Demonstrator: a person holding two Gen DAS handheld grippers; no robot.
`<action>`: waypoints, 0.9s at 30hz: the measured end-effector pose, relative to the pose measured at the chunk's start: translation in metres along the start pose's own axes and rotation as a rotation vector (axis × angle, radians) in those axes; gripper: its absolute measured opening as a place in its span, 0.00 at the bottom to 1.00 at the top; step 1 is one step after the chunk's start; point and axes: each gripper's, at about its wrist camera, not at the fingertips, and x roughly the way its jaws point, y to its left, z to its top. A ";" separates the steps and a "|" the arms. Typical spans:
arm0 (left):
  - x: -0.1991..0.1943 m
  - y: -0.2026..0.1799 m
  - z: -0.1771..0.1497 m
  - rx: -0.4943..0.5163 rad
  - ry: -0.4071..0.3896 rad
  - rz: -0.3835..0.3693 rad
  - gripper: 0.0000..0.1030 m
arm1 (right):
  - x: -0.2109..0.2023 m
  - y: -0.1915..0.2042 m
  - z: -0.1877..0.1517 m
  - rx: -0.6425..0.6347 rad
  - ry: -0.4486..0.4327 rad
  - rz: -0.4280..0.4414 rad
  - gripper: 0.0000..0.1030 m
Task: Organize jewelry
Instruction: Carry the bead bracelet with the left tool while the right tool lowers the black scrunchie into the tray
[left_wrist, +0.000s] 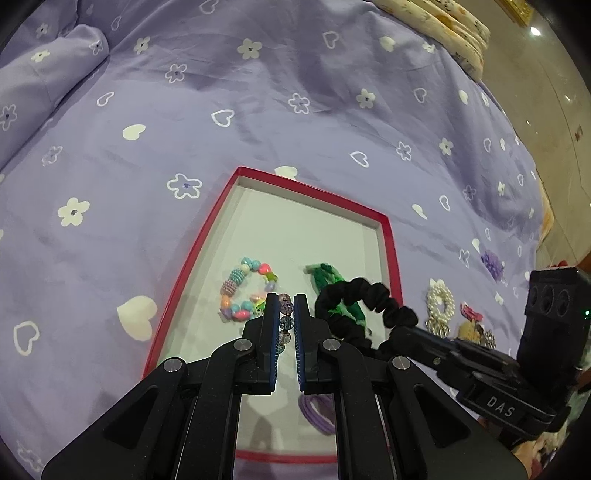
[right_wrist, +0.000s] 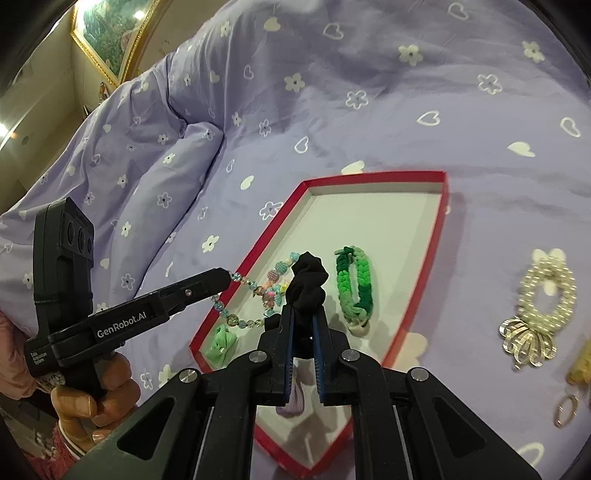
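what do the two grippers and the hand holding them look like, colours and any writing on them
Both are matte black plastic. The left hand-held gripper has slim fingers lined with blue ribbed pads and silver pivot pins; seen from the right wrist camera, its side reads "GenRobot.AI" in white. The right hand-held gripper matches, with "DAS" printed on its body. A bare hand with a pink cuff grips the left handle.

Lying on the bed (left_wrist: 258, 110): a shallow box (left_wrist: 392, 258). Sitting inside it, side by side: a beaded bracelet (left_wrist: 236, 291) left, a braided band (right_wrist: 354, 288) right. Resting outside, right of the box: a pearl ornament (right_wrist: 546, 291).
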 end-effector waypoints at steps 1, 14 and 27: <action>0.004 0.004 0.002 -0.008 0.004 0.005 0.06 | 0.003 0.000 0.001 0.003 0.005 0.002 0.09; 0.038 0.034 -0.005 -0.042 0.073 0.096 0.06 | 0.034 -0.020 0.004 0.009 0.076 -0.097 0.12; 0.047 0.035 -0.013 -0.034 0.123 0.140 0.07 | 0.034 -0.016 0.003 -0.038 0.087 -0.134 0.28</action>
